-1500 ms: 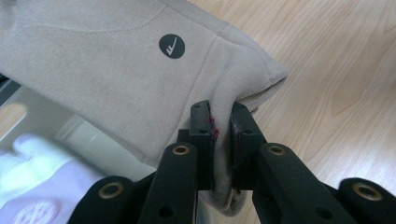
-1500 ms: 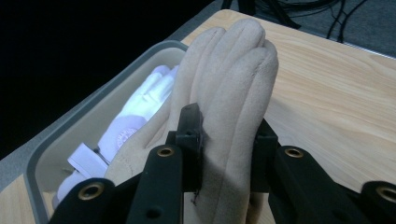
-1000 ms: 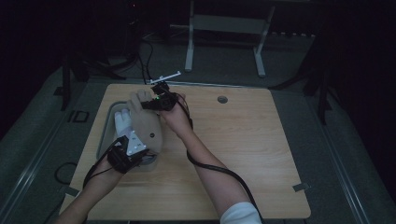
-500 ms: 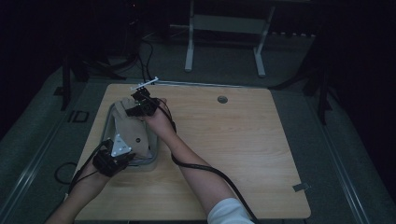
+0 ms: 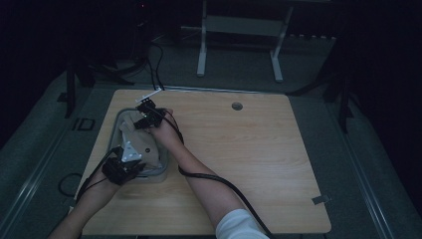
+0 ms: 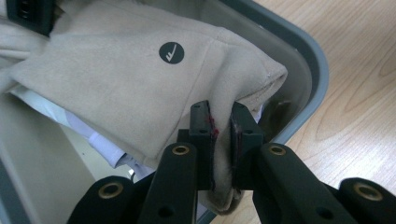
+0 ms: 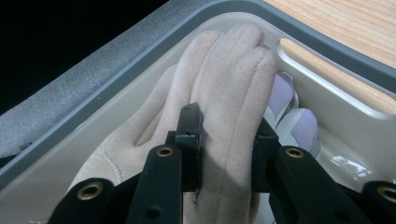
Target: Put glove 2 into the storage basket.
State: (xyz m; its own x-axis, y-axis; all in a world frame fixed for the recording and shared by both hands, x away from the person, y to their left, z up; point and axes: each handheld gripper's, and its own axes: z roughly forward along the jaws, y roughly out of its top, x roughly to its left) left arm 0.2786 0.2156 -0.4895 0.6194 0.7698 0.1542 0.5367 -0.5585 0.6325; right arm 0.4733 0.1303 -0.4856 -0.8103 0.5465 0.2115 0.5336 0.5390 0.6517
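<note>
Inside the bin (image 5: 162, 169), the left gripper (image 6: 220, 135) pinches the glove's (image 6: 126, 79) cuff; the right gripper (image 7: 224, 149) pinches its fingers (image 7: 233, 60).

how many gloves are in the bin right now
2: a beige glove on top, clamped at cuff and fingers, and a white glove beneath it in the bin. More may be hidden under them.

High view: dim, murky, room beyond the bench (image 5: 259, 164) nearly black, soft detail. Both gripper views: bright, even light, sharp mid-frame; nearest jaw parts slightly soft; faint glare on tub (image 7: 345, 154) plastic.
</note>
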